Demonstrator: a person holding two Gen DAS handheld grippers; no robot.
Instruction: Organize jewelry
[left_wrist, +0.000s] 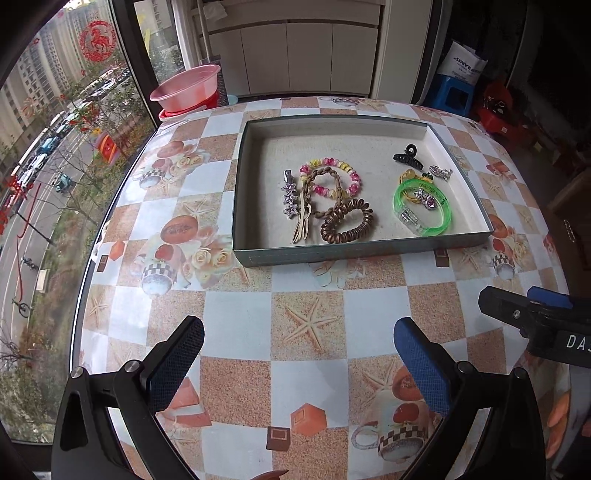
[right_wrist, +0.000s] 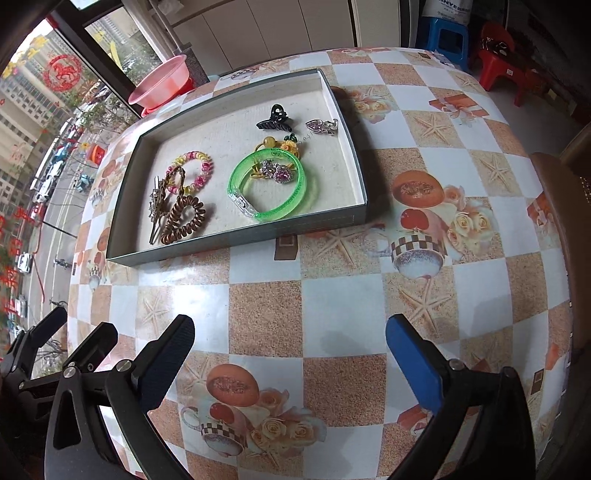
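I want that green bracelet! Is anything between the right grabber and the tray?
Nothing: only bare tablecloth lies between the right gripper and the tray holding the green bracelet, seen in the right wrist view.

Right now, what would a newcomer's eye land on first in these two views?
The shallow tray on the checkered tablecloth, holding all the jewelry. Brightest is the neon green bangle at its right end; a brown spiral hair tie and pink-yellow beaded bracelet lie left of it. Both hand-held grippers, left and right, hang open and empty nearer the cameras.
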